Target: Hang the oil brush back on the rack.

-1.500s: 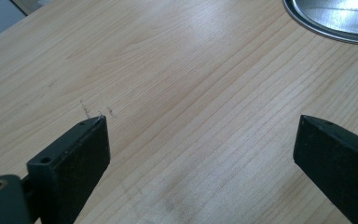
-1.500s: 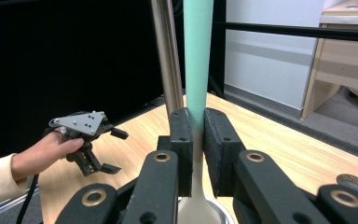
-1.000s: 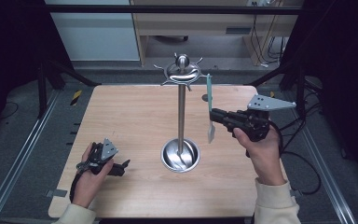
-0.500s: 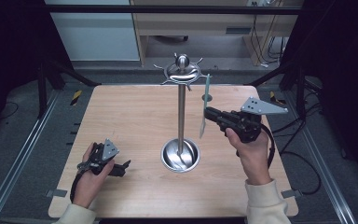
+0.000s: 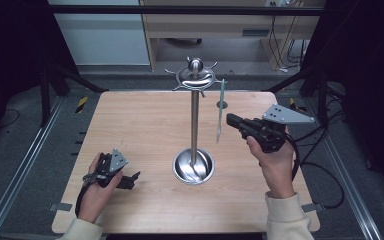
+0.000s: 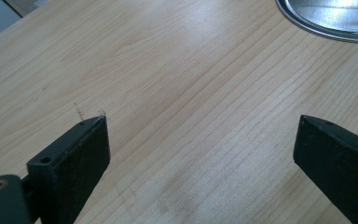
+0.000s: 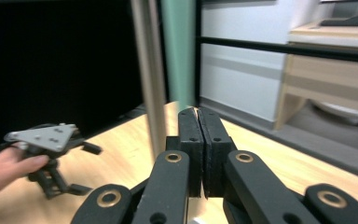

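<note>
Steel stand (image 5: 195, 125) x1 | green strip (image 5: 220, 111) x1, R claw (image 5: 230, 120) clamped | L claw (image 5: 132, 179) apart

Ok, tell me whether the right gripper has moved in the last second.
Yes. The right gripper, shut on the green strip, has moved closer to the stand's pole.

A light wooden bench (image 5: 145, 125) sits between metal rails (image 5: 25, 165) on a grey floor (image 5: 25, 105). Beyond its far edge stands a wooden desk (image 5: 205, 30), with cables (image 5: 285, 30) hanging at its right.
</note>
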A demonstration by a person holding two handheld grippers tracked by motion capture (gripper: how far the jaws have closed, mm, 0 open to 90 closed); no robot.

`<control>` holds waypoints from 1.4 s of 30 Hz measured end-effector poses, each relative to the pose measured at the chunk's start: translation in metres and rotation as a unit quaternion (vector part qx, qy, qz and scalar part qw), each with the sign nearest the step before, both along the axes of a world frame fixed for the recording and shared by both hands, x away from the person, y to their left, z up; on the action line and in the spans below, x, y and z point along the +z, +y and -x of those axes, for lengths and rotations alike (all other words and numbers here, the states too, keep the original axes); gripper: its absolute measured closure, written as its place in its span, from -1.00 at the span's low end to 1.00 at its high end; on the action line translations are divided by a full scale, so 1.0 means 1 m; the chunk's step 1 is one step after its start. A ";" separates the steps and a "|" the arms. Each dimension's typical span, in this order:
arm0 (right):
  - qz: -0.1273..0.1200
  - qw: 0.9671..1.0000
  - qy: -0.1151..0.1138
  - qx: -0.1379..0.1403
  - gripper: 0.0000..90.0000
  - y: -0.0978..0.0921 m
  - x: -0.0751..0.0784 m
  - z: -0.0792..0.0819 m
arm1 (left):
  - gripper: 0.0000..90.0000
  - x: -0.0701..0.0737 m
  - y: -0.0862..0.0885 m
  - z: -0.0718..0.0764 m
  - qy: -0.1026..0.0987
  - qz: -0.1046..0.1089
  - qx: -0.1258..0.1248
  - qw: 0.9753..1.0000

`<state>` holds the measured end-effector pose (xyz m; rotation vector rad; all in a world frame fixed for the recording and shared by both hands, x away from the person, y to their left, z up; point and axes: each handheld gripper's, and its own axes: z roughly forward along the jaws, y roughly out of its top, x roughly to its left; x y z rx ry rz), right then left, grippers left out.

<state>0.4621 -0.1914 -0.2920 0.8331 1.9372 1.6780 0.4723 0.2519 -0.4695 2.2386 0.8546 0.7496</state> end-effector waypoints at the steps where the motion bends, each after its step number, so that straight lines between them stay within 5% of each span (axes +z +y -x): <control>1: 0.001 1.000 0.000 -0.006 0.99 -0.003 0.001 0.001 | -0.93 0.000 0.000 0.000 0.000 0.000 0.000 1.000; 17: 0.049 0.994 -0.001 -0.097 0.78 -0.027 0.010 0.008 | -0.93 0.001 0.000 0.000 0.001 0.002 0.002 1.000; 23: 0.046 0.991 0.012 -0.126 0.39 -0.035 0.006 0.005 | -0.93 0.000 0.001 0.000 0.000 0.004 0.003 1.000; 31: 0.060 0.985 0.057 -0.154 -0.25 -0.041 -0.005 -0.009 | -0.93 -0.001 0.002 -0.003 0.001 0.004 0.007 1.000; 42: 0.082 0.973 0.080 -0.202 -0.68 -0.050 -0.025 -0.024 | -0.93 0.000 0.003 -0.002 -0.002 0.005 0.009 1.000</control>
